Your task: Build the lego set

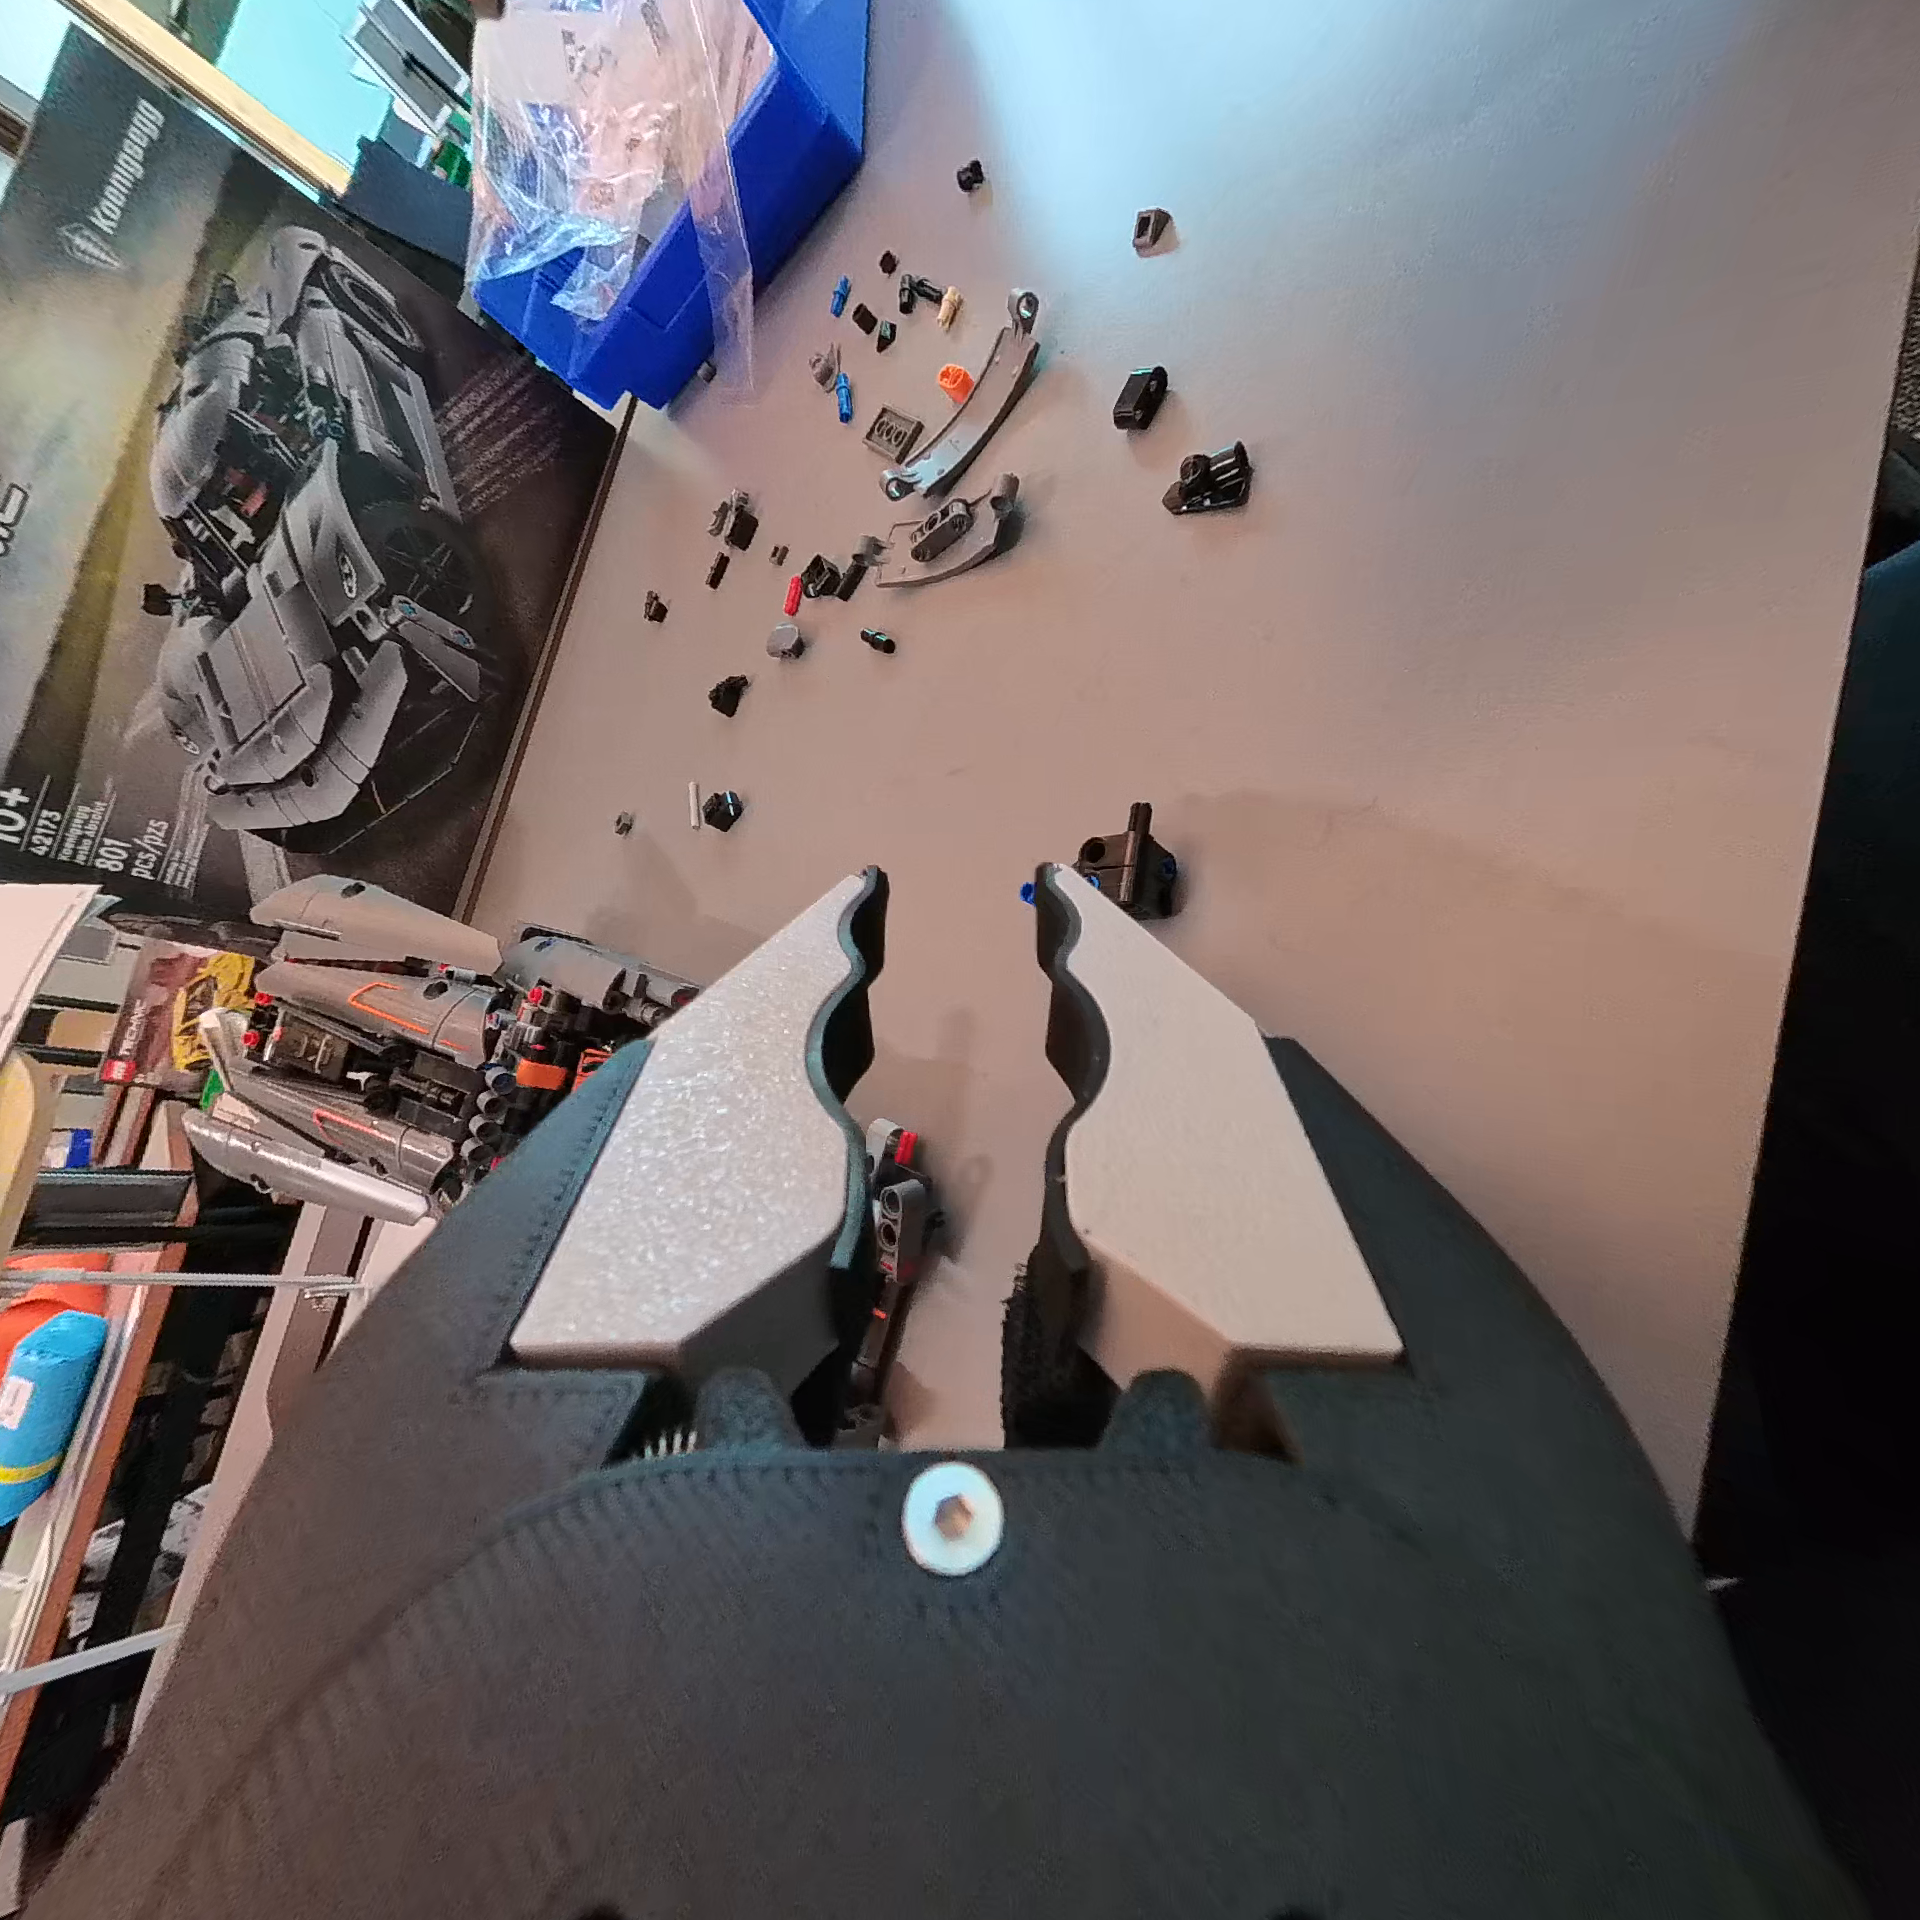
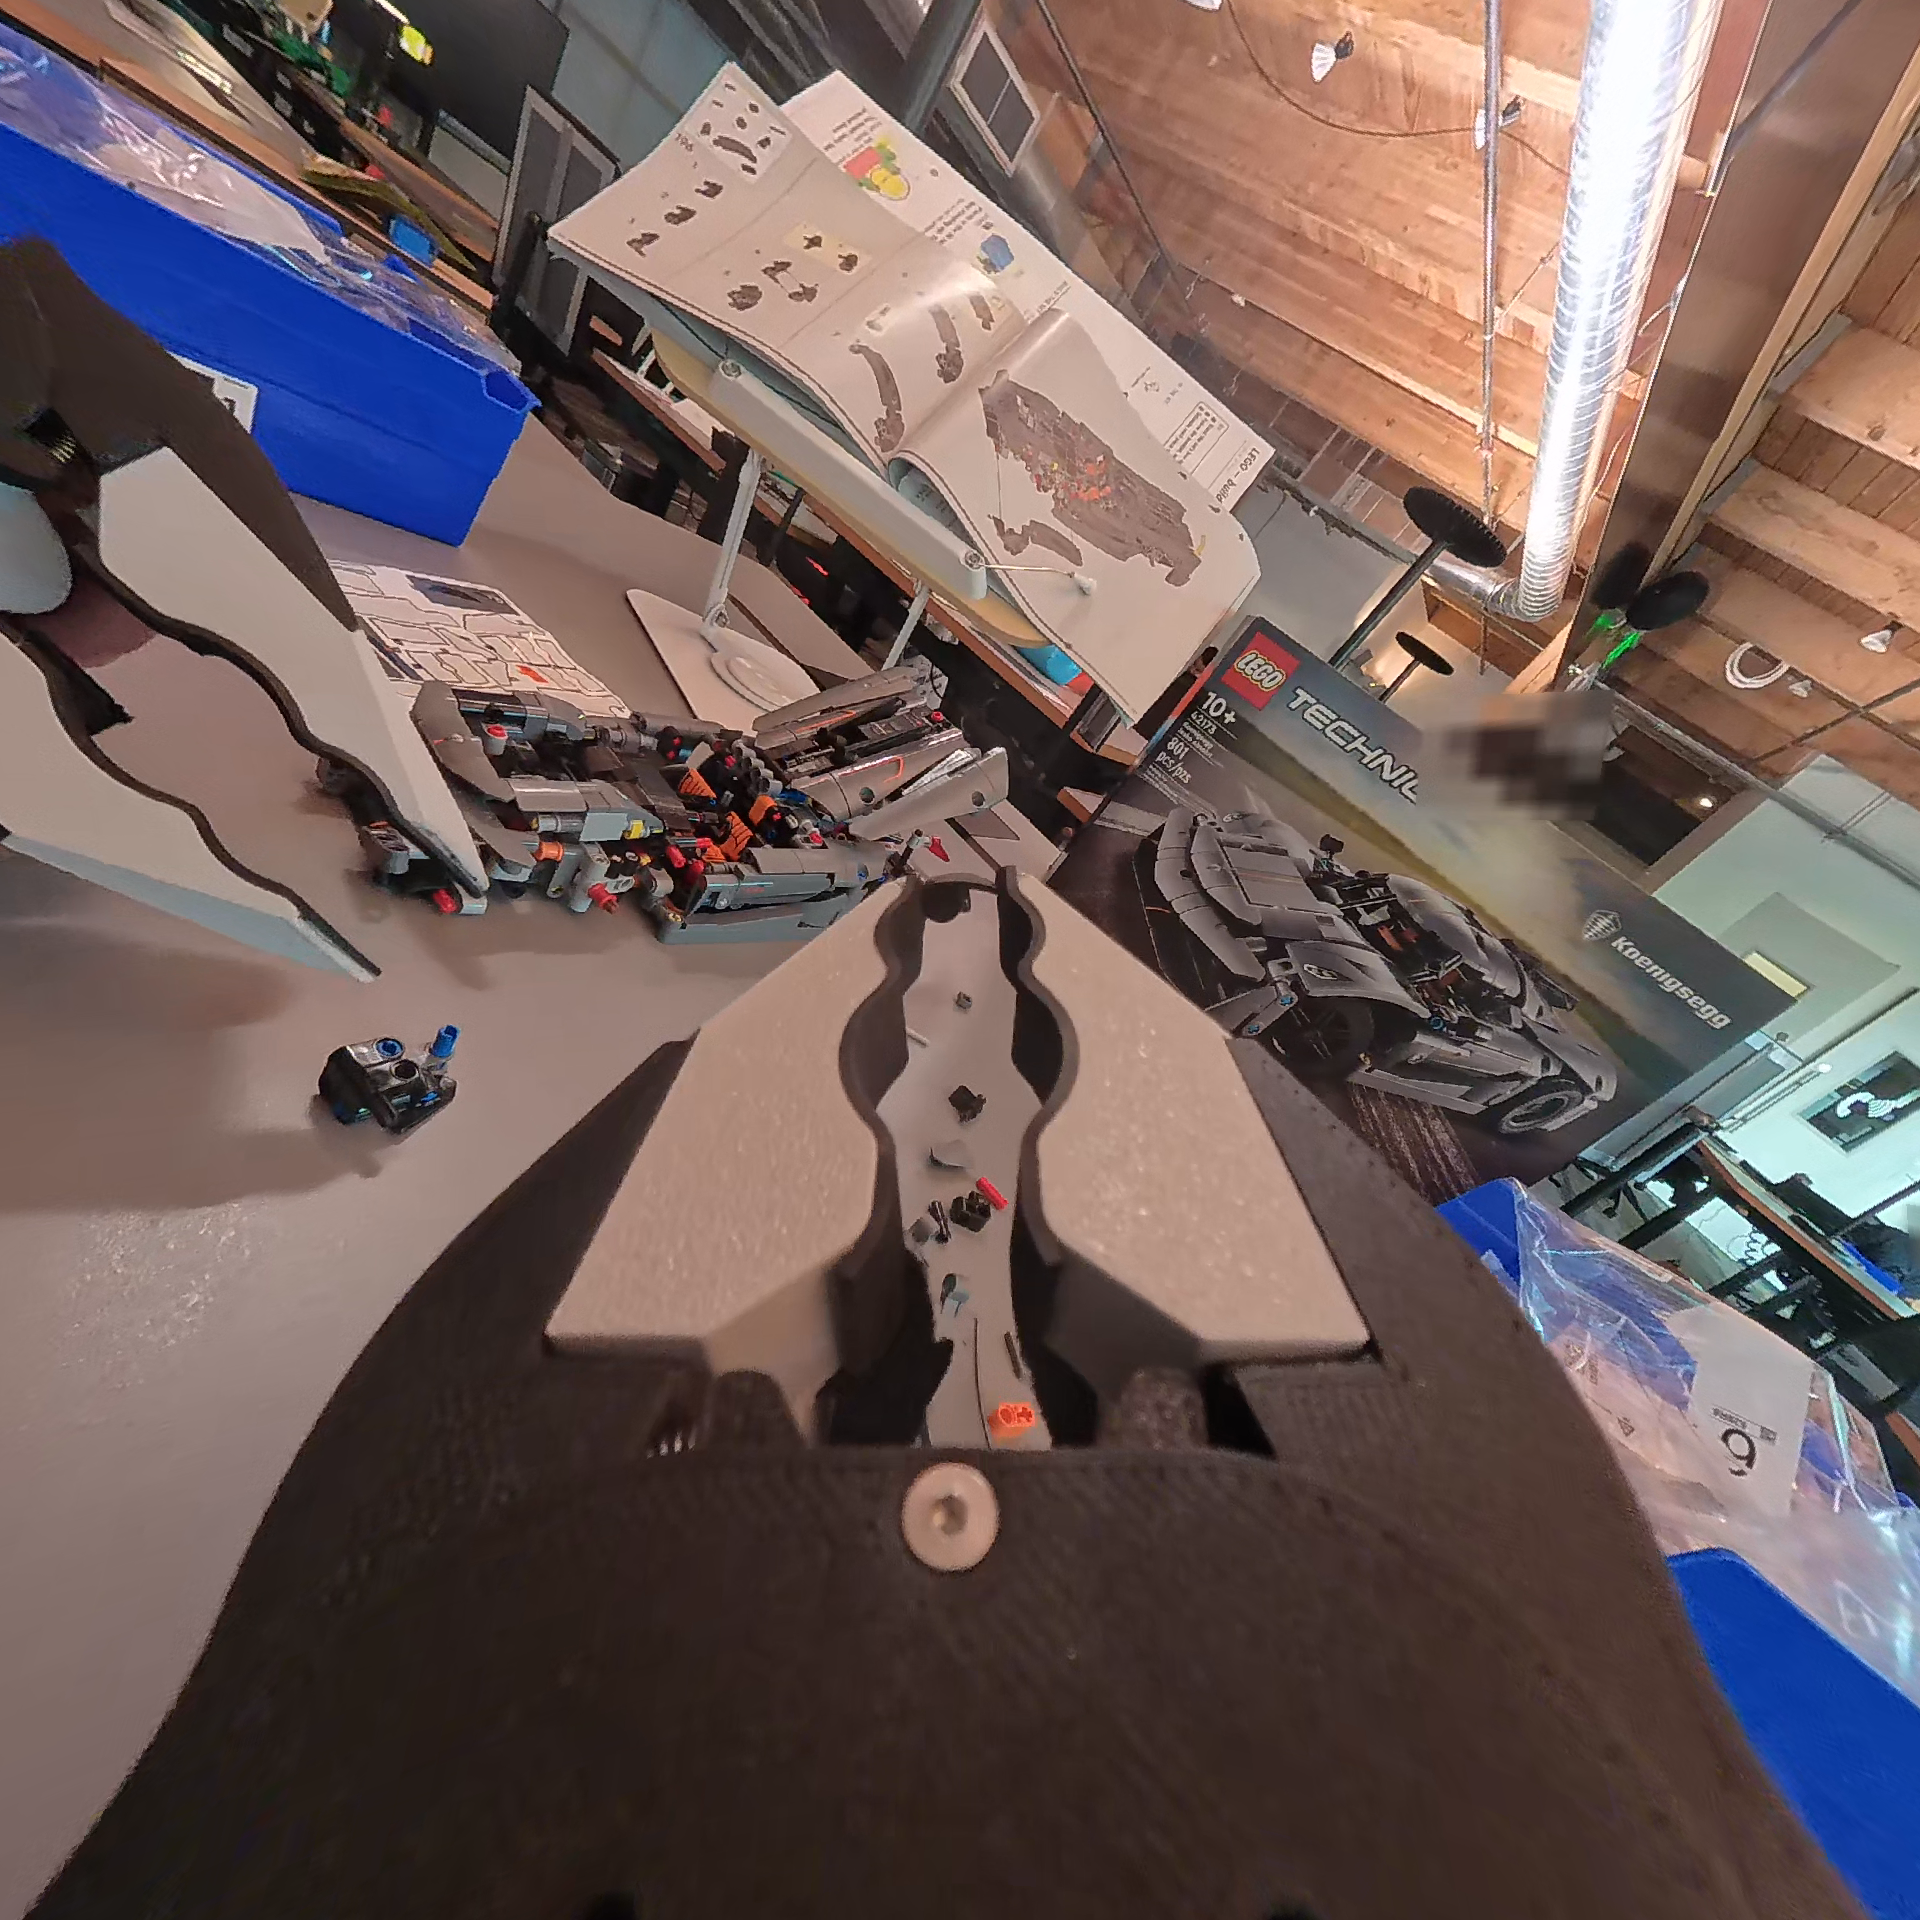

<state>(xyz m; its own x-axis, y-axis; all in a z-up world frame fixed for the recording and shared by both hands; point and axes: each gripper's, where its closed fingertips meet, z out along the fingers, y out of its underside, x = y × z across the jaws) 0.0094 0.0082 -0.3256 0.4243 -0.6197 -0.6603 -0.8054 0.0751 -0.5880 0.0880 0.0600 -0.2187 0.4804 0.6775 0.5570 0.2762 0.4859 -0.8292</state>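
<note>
In the left wrist view, the left gripper is hovering with jaws apart and empty near a small black assembly, loose pieces lying beyond. In the right wrist view, the right gripper is nearly closed, gripping nothing, while the half-built car is sitting unfinished on the table.

We see a matt, smooth grey bench. At ten o'clock a glossy blue plastic bin holds crinkled clear plastic bags. Our left gripper has grainy grey fingers in ridged black plastic.
</note>
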